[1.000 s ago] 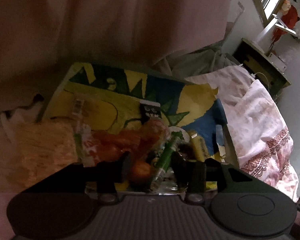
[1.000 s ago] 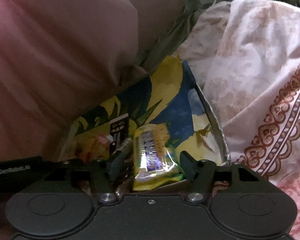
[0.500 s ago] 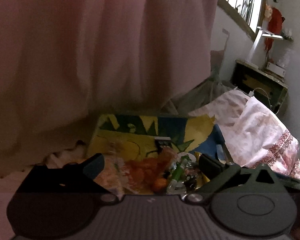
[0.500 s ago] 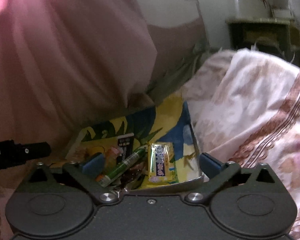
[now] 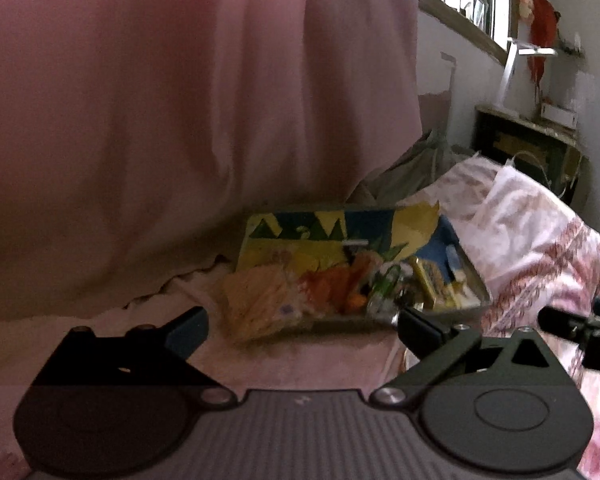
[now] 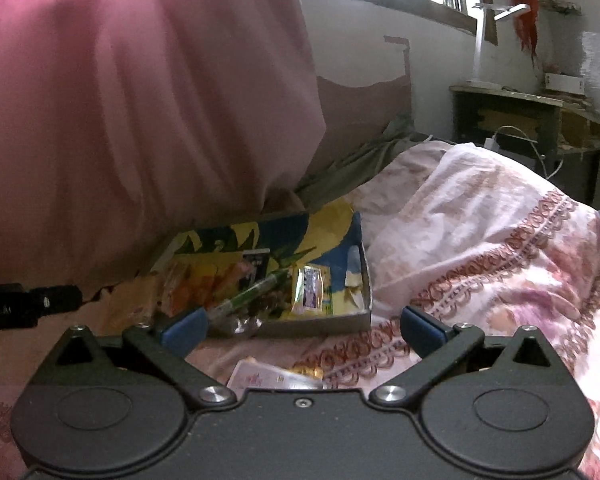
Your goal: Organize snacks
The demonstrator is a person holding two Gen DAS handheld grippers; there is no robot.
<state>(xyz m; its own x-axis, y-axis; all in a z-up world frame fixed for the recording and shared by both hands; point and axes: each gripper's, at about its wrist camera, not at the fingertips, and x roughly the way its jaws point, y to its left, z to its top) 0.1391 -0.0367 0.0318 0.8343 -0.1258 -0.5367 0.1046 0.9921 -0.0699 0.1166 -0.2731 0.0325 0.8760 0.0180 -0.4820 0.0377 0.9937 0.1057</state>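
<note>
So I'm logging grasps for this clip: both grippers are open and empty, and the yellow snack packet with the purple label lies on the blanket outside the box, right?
Not quite. The yellow snack packet lies inside the box, near its right wall, as the right wrist view shows. The rest holds: the left gripper and right gripper are both open and empty.

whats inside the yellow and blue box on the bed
The box holds a shiny yellow packet, a green tube, orange wrappers and a pale noodle-like pack spilling over its near edge. What lies under the pile is covered.
</note>
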